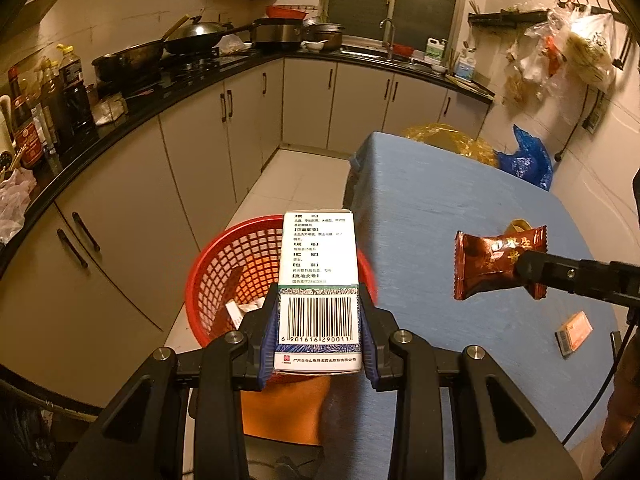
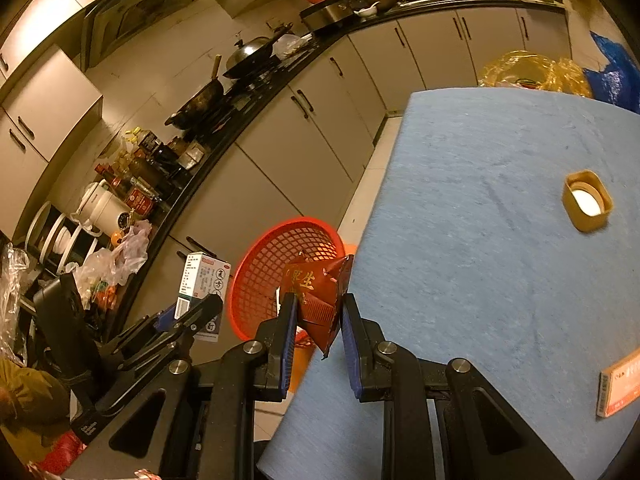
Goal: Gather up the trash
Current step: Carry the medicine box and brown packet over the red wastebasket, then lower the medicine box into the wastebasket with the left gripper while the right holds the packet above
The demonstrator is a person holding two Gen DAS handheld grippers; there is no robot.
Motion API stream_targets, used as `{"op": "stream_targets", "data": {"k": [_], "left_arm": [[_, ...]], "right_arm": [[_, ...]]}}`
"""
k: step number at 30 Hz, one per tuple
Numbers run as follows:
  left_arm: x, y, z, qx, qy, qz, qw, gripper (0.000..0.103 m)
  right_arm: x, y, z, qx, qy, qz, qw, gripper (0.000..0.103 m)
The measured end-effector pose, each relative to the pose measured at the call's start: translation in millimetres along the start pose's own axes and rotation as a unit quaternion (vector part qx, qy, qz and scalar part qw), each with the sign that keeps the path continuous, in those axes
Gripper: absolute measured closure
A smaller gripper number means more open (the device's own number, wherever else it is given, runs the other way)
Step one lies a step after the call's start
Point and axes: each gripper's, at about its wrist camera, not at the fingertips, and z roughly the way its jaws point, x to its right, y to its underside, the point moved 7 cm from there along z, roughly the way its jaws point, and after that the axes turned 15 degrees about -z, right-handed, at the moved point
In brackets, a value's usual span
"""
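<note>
My left gripper (image 1: 318, 316) is shut on a white medicine box (image 1: 318, 280) with a barcode, held above the red mesh basket (image 1: 224, 280) on the floor beside the table. The box also shows in the right wrist view (image 2: 202, 286). My right gripper (image 2: 318, 312) is shut on a red-brown snack wrapper (image 2: 320, 292), at the table's left edge near the basket (image 2: 276, 276). In the left wrist view the wrapper (image 1: 496, 262) hangs over the blue table. A small orange box (image 1: 575, 332) and a yellow cap (image 2: 587, 200) lie on the table.
The blue cloth-covered table (image 2: 500, 260) fills the right side. A black counter (image 1: 168, 92) with woks, bottles and pots curves along the left and back over beige cabinets. Crumpled paper (image 1: 244, 310) lies in the basket. Yellow and blue bags (image 1: 524, 158) sit behind the table.
</note>
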Motion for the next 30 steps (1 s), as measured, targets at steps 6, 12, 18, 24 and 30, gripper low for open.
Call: {"op": "stream_targets", "data": {"k": [6,12,18,24,30], "left_arm": [[-13.7,-10.8,6.5,0.001,-0.009,-0.011,0.9999,0.07],[-23.2,-19.4,13.2,0.001,-0.014,-0.016,0.9998,0.07],[-31.5,-26.4,23.4,-0.003,-0.019,-0.019,0.9996,0.07],[-35.2,-31.0,34.7,-0.009,-0.021,-0.02,0.9995,0.07],[-36.9,-31.9,47.1,-0.017,-0.023,-0.021,0.9994,0.07]], "right_arm": [[-13.5,-17.4,12.0,0.002,-0.005,-0.014,1.0,0.08],[-24.9,-31.5,24.2,0.001,-0.01,-0.026,1.0,0.08],[-32.2,-42.0,38.3,-0.003,-0.013,-0.033,0.999,0.08],[-31.1,-46.7,49.1,-0.007,-0.01,-0.035,0.999,0.08],[-27.2,-50.2,61.2,-0.015,-0.006,-0.036,0.999,0.08]]}}
